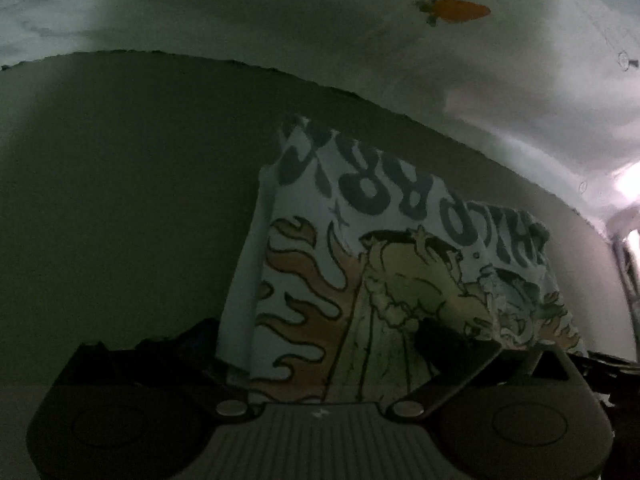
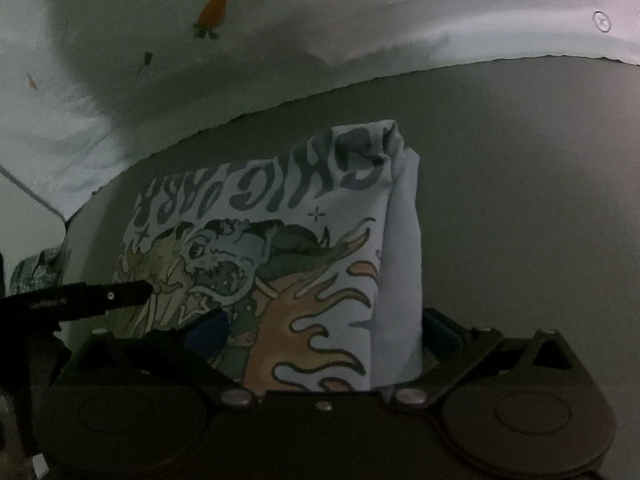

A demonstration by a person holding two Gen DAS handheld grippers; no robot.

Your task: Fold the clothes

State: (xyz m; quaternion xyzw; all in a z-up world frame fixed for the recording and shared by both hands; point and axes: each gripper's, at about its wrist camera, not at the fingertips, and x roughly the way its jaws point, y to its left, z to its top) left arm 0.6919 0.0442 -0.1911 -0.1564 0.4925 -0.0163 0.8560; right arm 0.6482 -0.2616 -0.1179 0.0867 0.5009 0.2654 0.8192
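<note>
Both the left gripper (image 1: 316,344) and the right gripper (image 2: 324,328) stand spread wide, the folded printed T-shirt (image 1: 360,280) lying loose between the jaws on a grey mat (image 1: 120,180). Only the right view shows the left gripper's black finger (image 2: 100,298) at the soft cotton's edge

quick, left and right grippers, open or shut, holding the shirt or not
left gripper: open, fingers spread, folded shirt between them, not clamped.
right gripper: open, same shirt between its fingers.
</note>
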